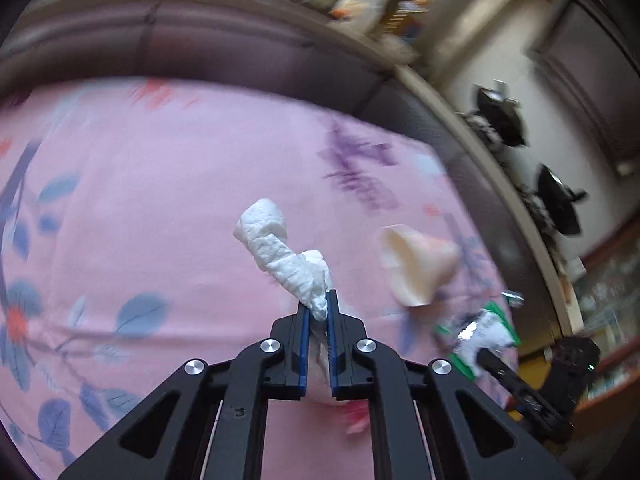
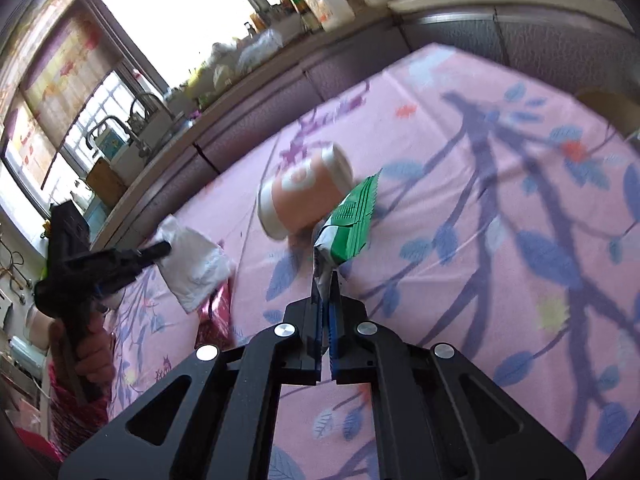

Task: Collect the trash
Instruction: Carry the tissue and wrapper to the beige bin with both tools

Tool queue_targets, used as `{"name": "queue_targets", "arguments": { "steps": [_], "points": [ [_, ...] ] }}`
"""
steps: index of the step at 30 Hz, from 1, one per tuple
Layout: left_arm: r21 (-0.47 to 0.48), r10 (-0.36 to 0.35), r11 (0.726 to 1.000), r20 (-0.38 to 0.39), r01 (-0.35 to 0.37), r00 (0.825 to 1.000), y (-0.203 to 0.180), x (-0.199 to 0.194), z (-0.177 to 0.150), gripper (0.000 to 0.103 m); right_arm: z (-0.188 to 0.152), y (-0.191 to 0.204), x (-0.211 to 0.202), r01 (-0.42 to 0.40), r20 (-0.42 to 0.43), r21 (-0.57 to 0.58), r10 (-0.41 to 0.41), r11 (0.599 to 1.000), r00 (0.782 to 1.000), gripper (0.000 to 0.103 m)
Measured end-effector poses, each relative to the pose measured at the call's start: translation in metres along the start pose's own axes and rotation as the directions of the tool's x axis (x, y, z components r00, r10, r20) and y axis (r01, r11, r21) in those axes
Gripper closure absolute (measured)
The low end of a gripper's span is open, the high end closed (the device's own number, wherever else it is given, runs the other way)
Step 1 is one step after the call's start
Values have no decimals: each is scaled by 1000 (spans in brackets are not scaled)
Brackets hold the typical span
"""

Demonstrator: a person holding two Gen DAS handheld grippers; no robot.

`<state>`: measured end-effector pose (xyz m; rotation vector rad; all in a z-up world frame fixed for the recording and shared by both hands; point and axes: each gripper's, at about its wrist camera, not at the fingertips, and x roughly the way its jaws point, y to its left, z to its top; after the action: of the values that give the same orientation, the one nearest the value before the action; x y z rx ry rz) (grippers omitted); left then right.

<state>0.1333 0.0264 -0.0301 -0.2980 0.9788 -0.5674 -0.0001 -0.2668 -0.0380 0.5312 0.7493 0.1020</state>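
My left gripper [image 1: 318,308] is shut on one end of a crumpled white tissue [image 1: 280,256], which sticks up and away above the pink floral cloth [image 1: 160,200]. In the right wrist view the same tissue [image 2: 196,264] hangs from the left gripper [image 2: 162,249], which a hand [image 2: 92,352] holds. My right gripper [image 2: 329,280] is shut on the white end of a green wrapper [image 2: 352,220]. That wrapper [image 1: 484,332] also shows low on the right of the left wrist view. A peach paper cup [image 2: 304,196] lies on its side just beyond the wrapper, and in the left wrist view the cup [image 1: 416,268] lies right of the tissue.
A shiny pink-red foil wrapper [image 2: 218,316] lies on the cloth near the tissue. A dark padded backrest [image 1: 240,52] borders the cloth's far side. Behind it runs a cluttered counter [image 2: 288,36] with a sink tap [image 2: 148,100] under a bright window [image 2: 180,8].
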Motion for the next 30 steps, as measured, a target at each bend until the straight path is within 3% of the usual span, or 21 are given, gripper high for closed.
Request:
{"name": "queue_targets", "arguments": {
  "steps": [6, 11, 21, 26, 30],
  "points": [
    [191, -92, 978, 23, 86, 995, -92, -3, 21, 95, 12, -28, -40, 41, 106, 9, -42, 999, 993, 101],
    [312, -126, 941, -31, 129, 992, -165, 26, 25, 95, 13, -67, -68, 72, 162, 64, -82, 995, 983, 101],
    [477, -124, 859, -157, 185, 980, -283, 94, 14, 95, 13, -149, -107, 107, 226, 181, -147, 978, 963, 101],
    [563, -114, 798, -208, 214, 971, -347, 135, 6, 95, 22, -187, -125, 129, 255, 220, -185, 967, 949, 101],
    [593, -117, 770, -233, 236, 965, -385, 165, 5, 95, 34, -212, -136, 151, 270, 229, -212, 962, 939, 101]
  ]
}}
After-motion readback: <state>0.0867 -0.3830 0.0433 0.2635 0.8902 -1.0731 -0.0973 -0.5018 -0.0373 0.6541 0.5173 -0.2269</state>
